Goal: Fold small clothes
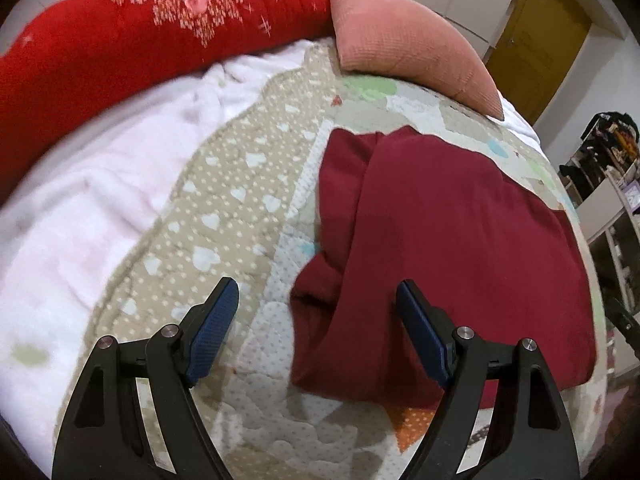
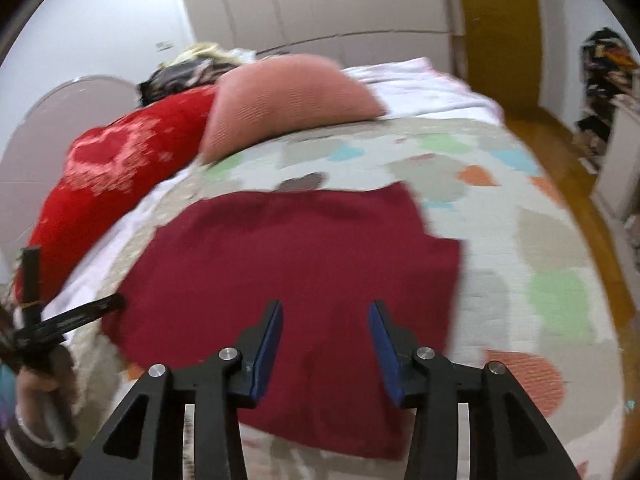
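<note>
A dark red garment (image 1: 448, 240) lies partly folded on the patterned quilt (image 1: 240, 184), one flap laid over its middle. My left gripper (image 1: 316, 312) is open and empty, hovering above the garment's near left edge. In the right wrist view the same garment (image 2: 296, 256) lies flat on the quilt (image 2: 520, 240). My right gripper (image 2: 326, 334) is open and empty, just above the garment's near edge. The left gripper also shows at the far left of the right wrist view (image 2: 80, 312), held in a hand.
A pink cushion (image 1: 408, 40) and a bright red patterned blanket (image 1: 140, 32) lie at the head of the bed. White sheet (image 1: 80, 200) lies left of the quilt. A yellow door (image 1: 536, 40), wood floor (image 2: 576, 168) and cluttered shelves (image 1: 608, 168) stand right of the bed.
</note>
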